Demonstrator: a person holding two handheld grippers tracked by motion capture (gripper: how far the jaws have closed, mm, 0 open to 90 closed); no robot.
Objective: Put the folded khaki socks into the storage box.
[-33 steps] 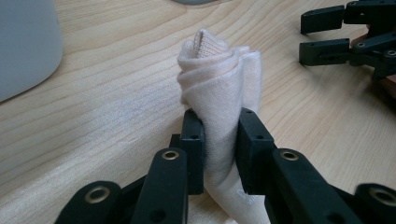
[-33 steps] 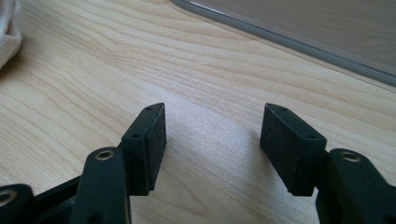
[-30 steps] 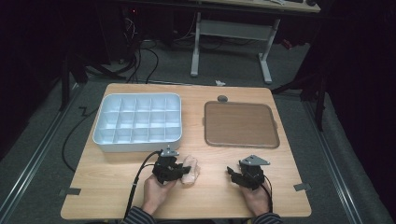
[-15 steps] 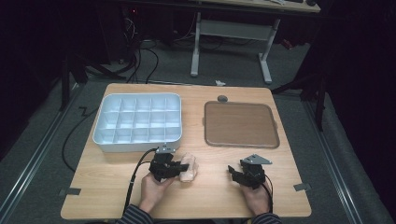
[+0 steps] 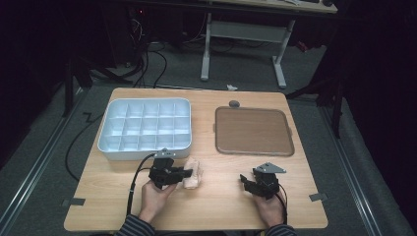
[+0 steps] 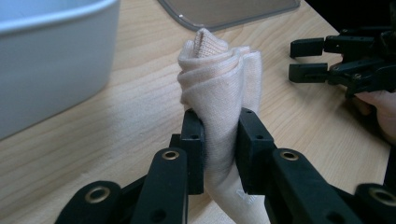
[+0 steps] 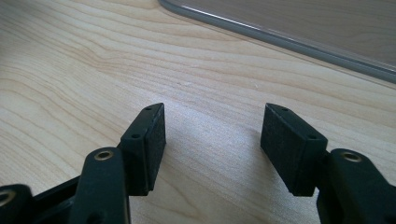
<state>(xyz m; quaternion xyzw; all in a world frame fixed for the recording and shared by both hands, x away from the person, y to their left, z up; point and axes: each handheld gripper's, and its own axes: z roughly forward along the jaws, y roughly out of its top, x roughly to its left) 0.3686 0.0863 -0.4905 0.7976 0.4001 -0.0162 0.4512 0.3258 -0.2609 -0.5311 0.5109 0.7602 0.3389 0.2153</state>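
A folded pale pink cloth (image 5: 193,174) lies on the wooden table (image 5: 216,206) just in front of the white compartment box (image 5: 144,129). My left gripper (image 5: 183,173) is shut on that cloth (image 6: 219,88), whose folds bunch up above the two black jaws; the gripper (image 6: 219,140) pinches its lower part. My right gripper (image 5: 248,181) rests near the table's front right, open, with bare wood between its jaws (image 7: 212,135). From the left gripper view the right gripper (image 6: 303,59) sits farther off at the upper right.
A brown tray (image 5: 253,131) with a pale rim lies at the right rear; its edge (image 7: 289,39) runs just beyond my right gripper. A small grey knob (image 5: 234,103) sits behind it. The white box wall (image 6: 51,60) stands close on the left of the cloth.
My left gripper has drawn back slightly toward the front edge with the cloth in it. The right gripper has barely moved.
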